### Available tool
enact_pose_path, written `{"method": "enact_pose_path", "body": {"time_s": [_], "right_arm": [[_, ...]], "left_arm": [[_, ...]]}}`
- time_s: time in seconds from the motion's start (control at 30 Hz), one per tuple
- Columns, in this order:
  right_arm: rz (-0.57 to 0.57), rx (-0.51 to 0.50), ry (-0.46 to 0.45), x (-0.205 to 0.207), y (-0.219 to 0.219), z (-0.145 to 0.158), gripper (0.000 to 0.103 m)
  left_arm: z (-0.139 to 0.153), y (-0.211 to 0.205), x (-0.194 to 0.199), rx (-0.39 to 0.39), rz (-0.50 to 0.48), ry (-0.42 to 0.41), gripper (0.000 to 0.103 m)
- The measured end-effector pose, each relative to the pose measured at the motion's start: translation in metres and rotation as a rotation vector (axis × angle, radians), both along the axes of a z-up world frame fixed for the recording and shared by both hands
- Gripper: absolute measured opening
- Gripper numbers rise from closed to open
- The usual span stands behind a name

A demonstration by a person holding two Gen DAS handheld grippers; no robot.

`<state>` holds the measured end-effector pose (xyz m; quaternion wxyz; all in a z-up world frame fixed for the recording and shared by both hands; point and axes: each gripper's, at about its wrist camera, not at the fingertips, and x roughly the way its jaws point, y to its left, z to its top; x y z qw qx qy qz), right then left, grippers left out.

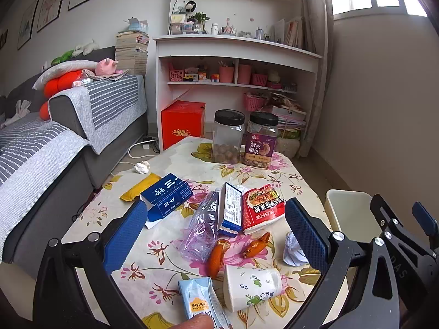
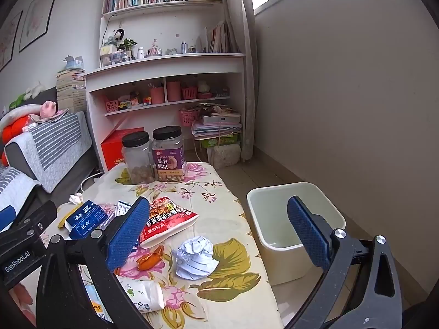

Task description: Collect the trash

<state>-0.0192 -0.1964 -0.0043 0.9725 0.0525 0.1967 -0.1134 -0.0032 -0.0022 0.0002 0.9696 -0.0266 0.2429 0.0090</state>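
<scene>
Trash lies on a floral-covered table: a blue carton, a yellow wrapper, a clear plastic bag, a red snack packet, orange peels, a tipped paper cup, a small blue pack and a crumpled paper ball. A cream bin stands on the floor right of the table. My left gripper is open above the plastic bag. My right gripper is open above the paper ball.
Two black-lidded jars stand at the table's far edge. A grey sofa runs along the left. A white shelf unit and a red box are behind. A crumpled tissue lies on the floor.
</scene>
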Motion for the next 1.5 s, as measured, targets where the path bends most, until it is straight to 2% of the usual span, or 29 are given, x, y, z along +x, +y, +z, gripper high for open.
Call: {"method": "enact_pose_path", "body": {"time_s": [0.37, 0.63, 0.83, 1.33, 1.5], "right_arm": [[0.005, -0.002, 0.006, 0.001, 0.005, 0.003, 0.096], [0.012, 0.009, 0.010, 0.002, 0.004, -0.002, 0.096], [0.015, -0.025, -0.017, 0.000, 0.005, -0.002, 0.096], [0.021, -0.008, 0.019, 0.003, 0.008, -0.006, 0.096], [0.030, -0.029, 0.059, 0.007, 0.011, -0.009, 0.096]], "left_arm": [[-0.009, -0.004, 0.002, 0.009, -0.001, 0.008, 0.097], [0.000, 0.004, 0.001, 0.003, -0.004, 0.011, 0.097], [0.001, 0.008, -0.001, 0.002, -0.003, 0.011, 0.097], [-0.008, 0.010, 0.006, -0.017, 0.007, 0.052, 0.097], [-0.011, 0.011, 0.009, -0.031, 0.011, 0.067, 0.097]]}}
